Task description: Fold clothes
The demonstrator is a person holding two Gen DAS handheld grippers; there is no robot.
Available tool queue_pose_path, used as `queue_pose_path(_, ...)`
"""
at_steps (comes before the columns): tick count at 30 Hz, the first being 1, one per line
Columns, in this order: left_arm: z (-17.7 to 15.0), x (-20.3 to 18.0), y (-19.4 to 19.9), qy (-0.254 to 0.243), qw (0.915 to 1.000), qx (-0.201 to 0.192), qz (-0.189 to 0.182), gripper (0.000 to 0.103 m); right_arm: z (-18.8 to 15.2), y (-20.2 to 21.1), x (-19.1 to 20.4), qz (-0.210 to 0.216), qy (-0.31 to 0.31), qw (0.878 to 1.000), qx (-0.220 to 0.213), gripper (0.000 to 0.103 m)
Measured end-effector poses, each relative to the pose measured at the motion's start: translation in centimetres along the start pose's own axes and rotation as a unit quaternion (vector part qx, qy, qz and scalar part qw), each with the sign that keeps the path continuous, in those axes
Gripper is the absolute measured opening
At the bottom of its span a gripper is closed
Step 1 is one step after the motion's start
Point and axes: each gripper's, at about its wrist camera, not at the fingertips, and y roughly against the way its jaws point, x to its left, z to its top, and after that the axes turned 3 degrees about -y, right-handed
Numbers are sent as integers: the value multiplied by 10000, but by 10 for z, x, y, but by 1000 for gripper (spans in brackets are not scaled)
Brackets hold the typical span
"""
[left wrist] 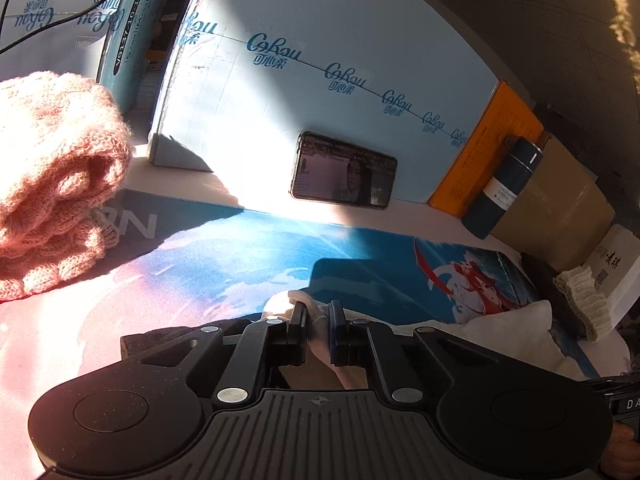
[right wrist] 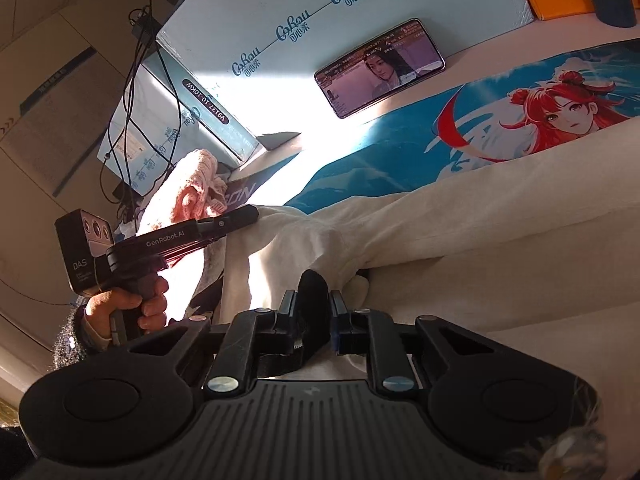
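Observation:
A cream-white garment (right wrist: 460,240) lies across the printed desk mat (right wrist: 360,160). My right gripper (right wrist: 314,304) is shut on a fold of it that has a dark lining. My left gripper (left wrist: 318,316) is shut on another edge of the same white garment (left wrist: 296,300), close above the mat. In the right wrist view the left gripper (right wrist: 248,214) reaches in from the left, held by a hand. A folded pink knit sweater (left wrist: 52,184) sits at the left of the mat; it also shows in the right wrist view (right wrist: 192,188).
A phone (left wrist: 344,172) with a lit screen leans on a large light-blue carton (left wrist: 320,60) behind the mat. An orange box (left wrist: 480,152) and a dark bottle (left wrist: 504,184) stand at the right. A cream knit piece (left wrist: 584,296) lies at the right edge. Cables (right wrist: 136,80) hang at the left.

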Motion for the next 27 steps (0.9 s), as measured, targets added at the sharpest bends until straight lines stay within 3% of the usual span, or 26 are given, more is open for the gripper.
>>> queue_pose_path(1,-1,-3,3,-77,9999,-33,103,32,-4,3,1,7,86,9999,-83,19)
queue_pose_path(2,-2,-5,8,-156,9996,-90,207,37,-7,7,1,43,117,9998,-159,26)
queue_pose_path(3,-3,-8,13,-236,9991,-147,310,47,-9,10,1,80,130,9996,-232,44)
queue_pose_path(4,-5,-15,18,-348,9978,-235,515,75,-12,15,0,96,125,9993,-341,50)
queue_pose_path(6,-8,-30,28,-592,9924,-432,991,94,-17,24,-4,73,33,9978,-655,55)
queue_pose_path(8,-12,-45,33,-978,9880,-515,1082,94,-21,33,-11,-31,-133,9956,-922,61)
queue_pose_path(12,-19,-79,27,-1559,9847,-378,679,94,-27,46,-26,-174,-511,9903,-1283,65)
queue_pose_path(15,-25,-104,13,-2179,9748,-165,451,94,-32,59,-35,-243,-754,9853,-1511,67)
queue_pose_path(20,-36,-122,-12,-2811,9580,359,445,94,-47,95,-51,-579,-989,9735,-1980,72)
queue_pose_path(24,-28,-118,-14,-2567,9649,488,274,96,-64,138,-76,-956,-1405,9536,-2484,75)
queue_pose_path(27,-14,-129,-7,-2499,9681,157,90,96,-79,167,-92,-1158,-1728,9372,-2800,77)
